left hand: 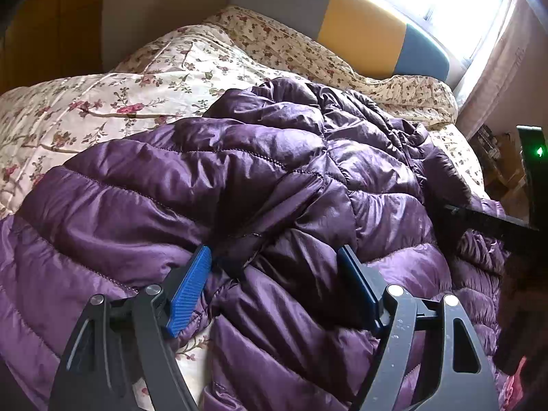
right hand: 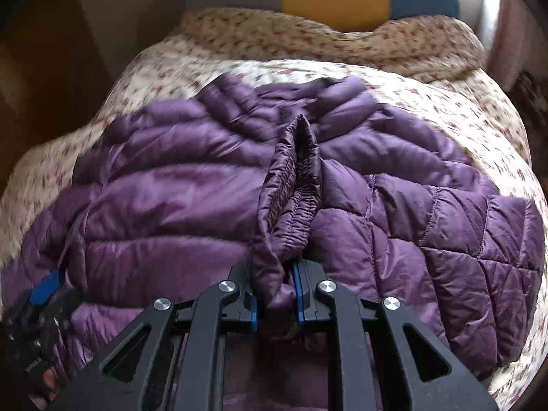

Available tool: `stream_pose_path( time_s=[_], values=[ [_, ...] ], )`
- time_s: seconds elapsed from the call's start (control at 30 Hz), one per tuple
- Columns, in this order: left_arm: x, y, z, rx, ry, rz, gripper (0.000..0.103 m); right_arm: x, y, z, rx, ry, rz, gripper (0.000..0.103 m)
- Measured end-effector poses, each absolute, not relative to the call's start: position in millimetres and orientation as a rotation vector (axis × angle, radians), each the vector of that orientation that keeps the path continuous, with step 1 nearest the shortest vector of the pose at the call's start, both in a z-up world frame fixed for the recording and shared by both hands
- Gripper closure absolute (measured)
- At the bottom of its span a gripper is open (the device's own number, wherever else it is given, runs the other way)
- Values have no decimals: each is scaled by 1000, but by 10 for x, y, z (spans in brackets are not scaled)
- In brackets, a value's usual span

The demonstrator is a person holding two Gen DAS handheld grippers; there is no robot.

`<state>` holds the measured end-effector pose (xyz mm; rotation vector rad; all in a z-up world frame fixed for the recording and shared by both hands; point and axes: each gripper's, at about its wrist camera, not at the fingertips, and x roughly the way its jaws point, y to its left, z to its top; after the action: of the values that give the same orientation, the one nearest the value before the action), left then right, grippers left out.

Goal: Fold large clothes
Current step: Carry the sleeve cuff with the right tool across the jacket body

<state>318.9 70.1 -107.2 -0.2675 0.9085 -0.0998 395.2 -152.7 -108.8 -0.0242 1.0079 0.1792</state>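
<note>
We have the purple quilted jacket (right hand: 191,185) spread across the flowered bedspread (left hand: 102,102), reaching from the near edge of the bed toward the pillow end, where the striped headboard (left hand: 359,27) stands.

Our right tool (right hand: 275,294) is pressed nearly together, pinching the elastic cuff of a sleeve (right hand: 291,185); the sleeve stands up ahead of the jaws, over the middle of the jacket's body. Our left tool (left hand: 274,274) is spread, its blue pads (left hand: 190,291) resting against a rumpled fold near the near edge of the bed, with puffy fabric bulging between them. We see no pinch there; the pads look as if they only flank the fabric.

The risks, as we judge them: the shell is slick and the right tool's hold is only on the thin cuff, so a quick sweep across could let the cuff slide out, or drag the whole jacket over the bedspread because nothing pins it. The right wrist view is blurred at its margins, so we cannot tell how flat the far side lies; a sleeve laid over hidden bunching would leave a lumpy fold. If the left tool closes here it may catch several layers at once.
</note>
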Motion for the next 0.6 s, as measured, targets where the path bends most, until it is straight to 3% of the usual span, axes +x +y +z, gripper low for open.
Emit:
stream_pose_path(
  time_s=[0.47,0.6],
  values=[
    [3145,746,-1061,-278,901,-81,28,3844,-979,-1381,-429,961,93,89],
    [3100,798,-1010,-302,895,-89,29,3759,-850,-1404,-525,921,83,84]
  ],
)
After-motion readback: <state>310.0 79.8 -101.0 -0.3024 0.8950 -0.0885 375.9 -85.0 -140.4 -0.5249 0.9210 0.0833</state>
